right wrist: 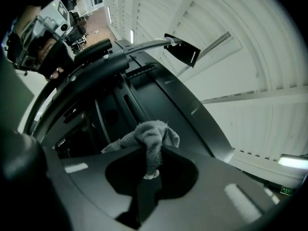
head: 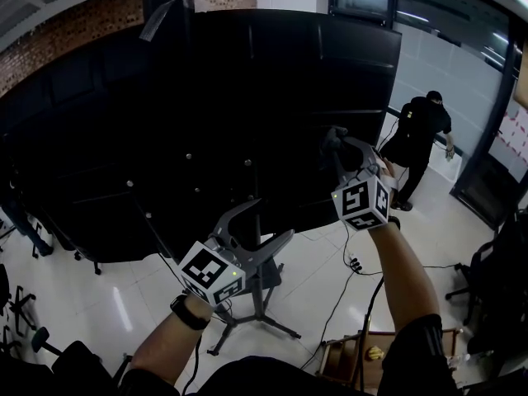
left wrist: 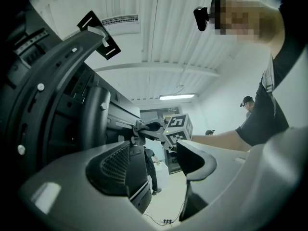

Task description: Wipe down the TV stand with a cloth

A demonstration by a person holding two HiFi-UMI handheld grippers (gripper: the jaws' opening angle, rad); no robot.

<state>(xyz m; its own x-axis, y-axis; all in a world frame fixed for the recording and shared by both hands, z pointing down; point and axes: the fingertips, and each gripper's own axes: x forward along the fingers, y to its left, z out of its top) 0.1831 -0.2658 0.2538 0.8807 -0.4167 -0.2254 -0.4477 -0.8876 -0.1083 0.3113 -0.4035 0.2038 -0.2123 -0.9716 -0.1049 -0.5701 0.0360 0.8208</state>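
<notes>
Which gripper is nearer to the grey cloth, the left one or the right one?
Right. The right gripper pinches the cloth between its jaws. The left gripper is open and holds off to the side, apart from it.

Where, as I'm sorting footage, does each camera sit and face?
Head view: on the person's head, looking down at the back of the black TV; both forearms, left hand-held gripper and right hand-held gripper show.
Left gripper view: rides the left hand-held gripper, looking up between its parted jaws; the person's arm and torso show.
Right gripper view: rides the right hand-held gripper, looking up past the cloth in its shut jaws; no body clearly shows.
Shared: all three show the TV's back.
</notes>
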